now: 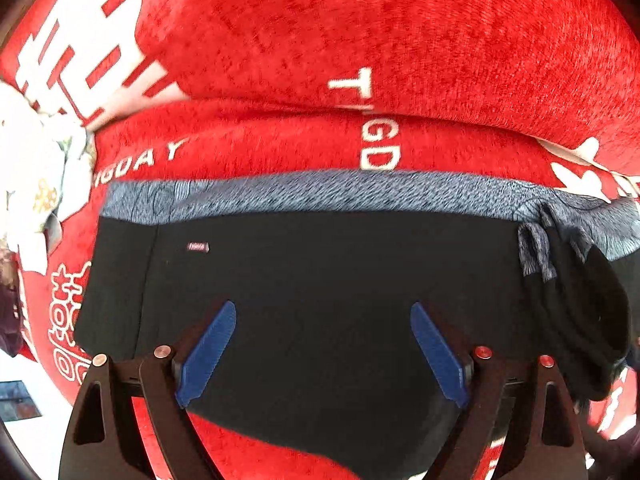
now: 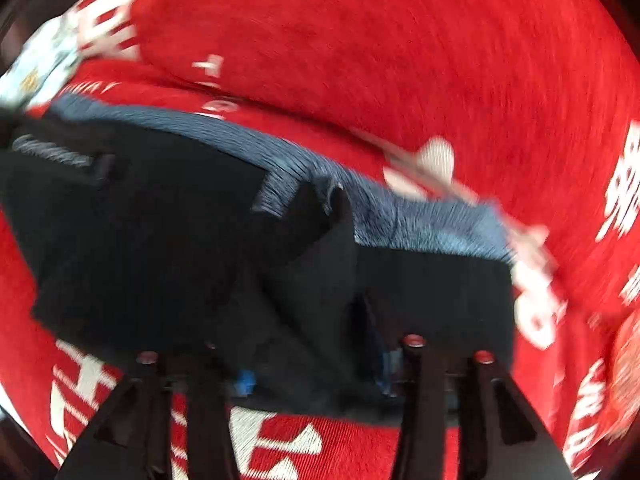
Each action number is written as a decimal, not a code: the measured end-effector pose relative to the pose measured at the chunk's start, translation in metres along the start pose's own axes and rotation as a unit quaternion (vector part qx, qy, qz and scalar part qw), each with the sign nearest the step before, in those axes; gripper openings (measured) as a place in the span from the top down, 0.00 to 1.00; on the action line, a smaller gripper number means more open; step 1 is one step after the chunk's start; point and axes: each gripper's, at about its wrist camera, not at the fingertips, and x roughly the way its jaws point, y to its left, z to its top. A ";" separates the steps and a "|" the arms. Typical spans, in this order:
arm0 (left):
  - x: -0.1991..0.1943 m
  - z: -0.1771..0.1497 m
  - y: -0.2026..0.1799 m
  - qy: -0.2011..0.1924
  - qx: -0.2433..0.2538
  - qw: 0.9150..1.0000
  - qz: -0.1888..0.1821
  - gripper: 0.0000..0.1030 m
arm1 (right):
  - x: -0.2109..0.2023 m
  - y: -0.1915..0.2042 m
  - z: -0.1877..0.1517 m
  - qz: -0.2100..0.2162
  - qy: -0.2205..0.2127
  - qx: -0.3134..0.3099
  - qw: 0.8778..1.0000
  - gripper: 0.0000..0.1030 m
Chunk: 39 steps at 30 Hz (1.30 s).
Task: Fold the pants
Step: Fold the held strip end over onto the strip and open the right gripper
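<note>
Red blanket (image 1: 440, 40), black pants (image 1: 320, 272) folded, left gripper (image 1: 322, 320) spread

left gripper (image 1: 322, 354) jaws spread wide, both blue pads (image 1: 206, 354) fully exposed, nothing between them, linkage arms splayed symmetric. right gripper (image 2: 316, 376) view is motion-blurred, pads mostly hidden, only slivers of blue showing near the finger bases, so can't tell how its jaws stand
</note>
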 end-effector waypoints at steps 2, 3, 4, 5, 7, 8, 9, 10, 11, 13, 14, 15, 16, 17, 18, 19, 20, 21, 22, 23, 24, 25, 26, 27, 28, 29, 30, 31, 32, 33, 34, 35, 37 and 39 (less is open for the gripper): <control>-0.002 0.001 -0.004 0.008 0.005 0.999 -0.031 0.12 | -0.029 0.007 0.003 0.029 -0.017 -0.016 0.999 0.36; -0.004 0.006 -0.002 0.009 0.008 0.999 -0.045 0.12 | -0.040 0.006 0.004 0.046 -0.021 -0.015 0.999 0.36; -0.009 0.007 -0.008 0.011 0.019 0.997 -0.078 0.12 | -0.052 -0.001 0.005 0.075 -0.020 0.002 0.997 0.35; -0.012 0.007 -0.013 0.015 0.026 0.995 -0.099 0.12 | -0.058 -0.015 0.004 0.114 -0.017 0.040 0.993 0.35; -0.017 0.008 -0.027 0.026 0.040 0.986 -0.163 0.16 | -0.056 -0.060 -0.004 0.199 0.006 0.179 0.963 0.35; -0.019 0.008 -0.035 0.032 0.045 0.980 -0.189 0.22 | -0.047 -0.077 -0.010 0.233 0.020 0.250 0.940 0.35; -0.019 0.008 -0.045 0.042 0.049 0.975 -0.212 0.24 | -0.033 -0.104 -0.026 0.273 0.038 0.344 0.898 0.35; -0.020 0.007 -0.061 0.057 0.056 0.967 -0.241 0.29 | -0.023 -0.119 -0.038 0.291 0.047 0.397 0.869 0.35; -0.017 0.007 -0.069 0.067 0.060 0.963 -0.254 0.33 | -0.010 -0.135 -0.054 0.311 0.053 0.456 0.832 0.35; -0.012 0.004 -0.087 0.081 0.069 0.957 -0.269 0.39 | 0.007 -0.153 -0.075 0.331 0.055 0.523 0.784 0.35; -0.009 0.002 -0.094 0.083 0.072 0.957 -0.270 0.39 | 0.012 -0.157 -0.082 0.336 0.055 0.535 0.773 0.35; -0.007 0.001 -0.098 0.084 0.073 0.956 -0.270 0.39 | 0.018 -0.159 -0.086 0.342 0.057 0.546 0.763 0.35; -0.003 0.002 -0.099 0.089 0.073 0.956 -0.270 0.39 | 0.025 -0.160 -0.091 0.345 0.066 0.564 0.748 0.36; -0.002 0.000 -0.102 0.092 0.072 0.956 -0.270 0.39 | 0.030 -0.161 -0.097 0.350 0.072 0.579 0.733 0.36; -0.002 -0.002 -0.104 0.093 0.071 0.957 -0.266 0.39 | 0.036 -0.160 -0.101 0.363 0.074 0.597 0.712 0.39; -0.001 -0.004 -0.104 0.090 0.072 0.959 -0.259 0.39 | 0.041 -0.162 -0.104 0.369 0.075 0.606 0.701 0.42; -0.004 -0.005 -0.106 0.087 0.072 0.961 -0.252 0.39 | 0.045 -0.160 -0.105 0.371 0.080 0.616 0.691 0.44; -0.004 -0.002 -0.103 0.083 0.072 0.963 -0.245 0.39 | 0.047 -0.160 -0.107 0.370 0.081 0.625 0.682 0.53; -0.007 -0.004 -0.099 0.076 0.070 0.967 -0.234 0.39 | 0.049 -0.158 -0.107 0.374 0.079 0.628 0.678 0.84; -0.009 -0.004 -0.092 0.070 0.068 0.969 -0.225 0.39 | 0.052 -0.157 -0.106 0.379 0.077 0.628 0.676 0.95; -0.012 -0.004 -0.087 0.064 0.066 0.972 -0.214 0.39 | 0.052 -0.157 -0.104 0.385 0.072 0.624 0.676 0.95; -0.014 -0.004 -0.080 0.060 0.064 0.974 -0.207 0.39 | 0.050 -0.157 -0.100 0.396 0.062 0.618 0.676 0.95; -0.016 -0.004 -0.075 0.054 0.063 0.976 -0.201 0.39 | 0.046 -0.156 -0.097 0.404 0.054 0.606 0.684 0.95; -0.017 -0.003 -0.071 0.048 0.063 0.977 -0.195 0.39 | 0.039 -0.153 -0.093 0.403 0.057 0.581 0.704 0.95; -0.018 -0.003 -0.067 0.043 0.064 0.979 -0.188 0.39 | 0.037 -0.150 -0.092 0.399 0.064 0.568 0.717 0.95; -0.017 -0.004 -0.066 0.042 0.066 0.980 -0.181 0.39 | 0.036 -0.145 -0.094 0.392 0.076 0.556 0.729 0.95; -0.015 -0.004 -0.064 0.043 0.066 0.981 -0.177 0.39 | 0.039 -0.139 -0.099 0.381 0.093 0.549 0.738 0.95; -0.011 -0.006 -0.062 0.049 0.065 0.982 -0.169 0.39 | 0.043 -0.136 -0.103 0.377 0.100 0.549 0.739 0.92; -0.008 -0.007 -0.062 0.053 0.064 0.983 -0.164 0.39 | 0.046 -0.135 -0.108 0.382 0.102 0.555 0.732 0.92; -0.008 -0.008 -0.060 0.054 0.063 0.983 -0.162 0.39 | 0.047 -0.134 -0.111 0.389 0.100 0.565 0.721 0.92; -0.011 -0.009 -0.059 0.049 0.063 0.984 -0.162 0.39 | 0.045 -0.135 -0.114 0.394 0.095 0.573 0.713 0.88; -0.015 -0.010 -0.057 0.043 0.064 0.984 -0.162 0.39 | 0.041 -0.137 -0.114 0.396 0.090 0.573 0.712 0.87; -0.023 -0.010 -0.057 0.034 0.073 0.984 -0.161 0.39 | 0.028 -0.142 -0.112 0.394 0.084 0.561 0.723 0.84; -0.033 -0.007 -0.064 0.021 0.088 0.983 -0.161 0.39 | 0.010 -0.158 -0.108 0.392 0.061 0.544 0.740 0.84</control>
